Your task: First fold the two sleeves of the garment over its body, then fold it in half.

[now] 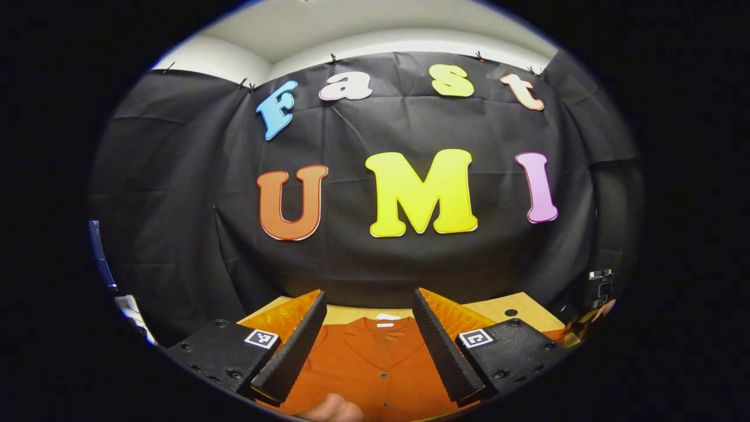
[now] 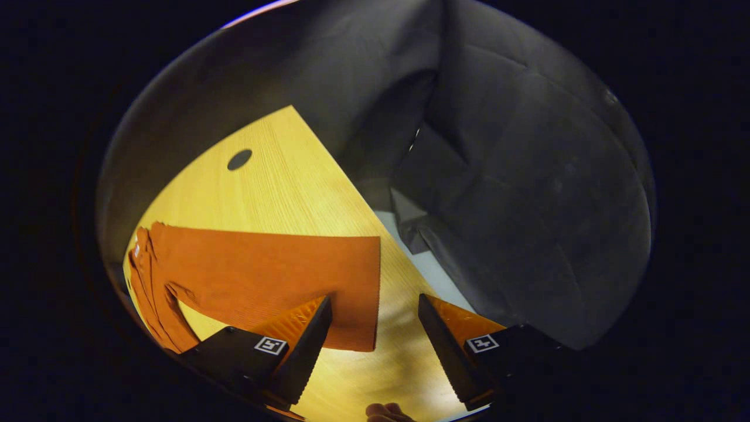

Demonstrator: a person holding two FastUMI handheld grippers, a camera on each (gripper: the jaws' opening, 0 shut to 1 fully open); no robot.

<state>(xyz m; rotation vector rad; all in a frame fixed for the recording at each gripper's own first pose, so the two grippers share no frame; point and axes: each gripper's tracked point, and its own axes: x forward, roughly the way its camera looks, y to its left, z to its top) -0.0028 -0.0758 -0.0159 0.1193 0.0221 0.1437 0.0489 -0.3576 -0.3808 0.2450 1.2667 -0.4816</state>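
Note:
A rust-orange buttoned garment lies flat on the wooden table, collar toward the booth wall. My left gripper hovers above its collar and chest, open, nothing between the fingers. In the right gripper view one sleeve stretches out flat across the table, its cuff edge toward the table's right border. My right gripper stands open just above that cuff end; the left finger overlaps the sleeve's lower corner, the right finger is over bare wood. The garment's body bunches at the left.
Black cloth walls close in behind and to the right of the table. A dark round hole sits in the tabletop beyond the sleeve. The table's right edge runs diagonally, with pale floor past it. A fingertip shows low in the left gripper view.

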